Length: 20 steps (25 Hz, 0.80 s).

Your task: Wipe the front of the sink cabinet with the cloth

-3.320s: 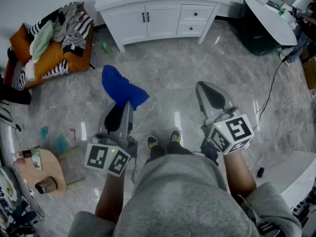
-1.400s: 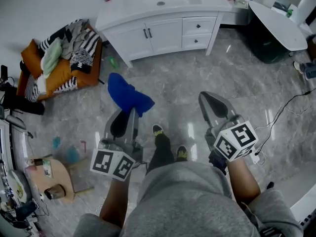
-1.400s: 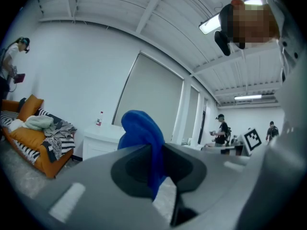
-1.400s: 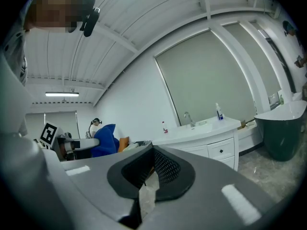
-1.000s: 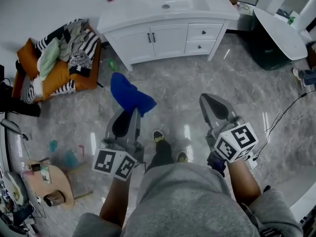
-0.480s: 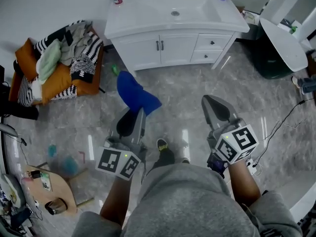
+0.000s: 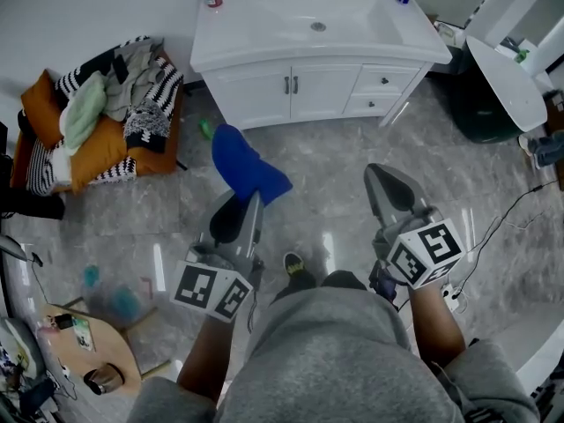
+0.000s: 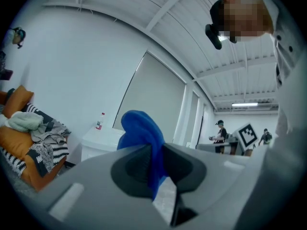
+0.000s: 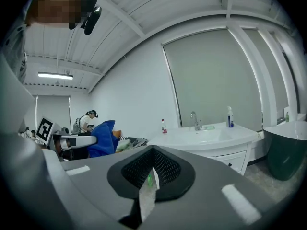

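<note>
- Nearest the camera and well short of the sink cabinet [image 7: 300,91], the right gripper [image 7: 379,173] hangs with its fingers pressed together on nothing.
- Beside it, the left gripper [image 7: 254,199] has its fingers clamped on one end of the blue cloth [image 7: 247,159]. The rest of the cloth bunches and flops ahead of the tips, toward the cabinet.
- The cloth looks soft, light and limp, likely to fold under its own weight. A pinch on a gathered edge, as here, seems the sound hold, since it leaves a loose pad to press flat on the cabinet front.
- A stretch of grey floor [image 7: 335,166] separates cloth and cabinet. The two are well apart, and wiping has not yet begun.
- Farthest off, the white cabinet's doors [image 7: 264,91] and drawers [image 7: 377,80] face the person, with the basin [image 7: 317,25] above them.
</note>
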Motion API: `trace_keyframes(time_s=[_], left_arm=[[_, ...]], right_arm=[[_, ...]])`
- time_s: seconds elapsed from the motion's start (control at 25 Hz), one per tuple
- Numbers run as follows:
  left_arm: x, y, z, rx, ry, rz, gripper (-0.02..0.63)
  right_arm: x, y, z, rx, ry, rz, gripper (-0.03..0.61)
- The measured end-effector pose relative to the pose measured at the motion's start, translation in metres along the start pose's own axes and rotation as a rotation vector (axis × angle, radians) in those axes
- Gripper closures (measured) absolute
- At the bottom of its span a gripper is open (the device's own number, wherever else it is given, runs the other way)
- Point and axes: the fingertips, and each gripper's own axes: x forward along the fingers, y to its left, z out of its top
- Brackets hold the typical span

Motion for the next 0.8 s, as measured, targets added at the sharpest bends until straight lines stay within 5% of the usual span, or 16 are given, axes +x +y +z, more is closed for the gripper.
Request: trace_keyframes(time_s=[0.8], left_arm=[[-0.009, 0.022, 0.004, -0.023, -0.013, 0.003, 0.554]], right_arm=[[0.018, 0.017, 0.005, -0.021, 0.006, 0.002, 0.578]])
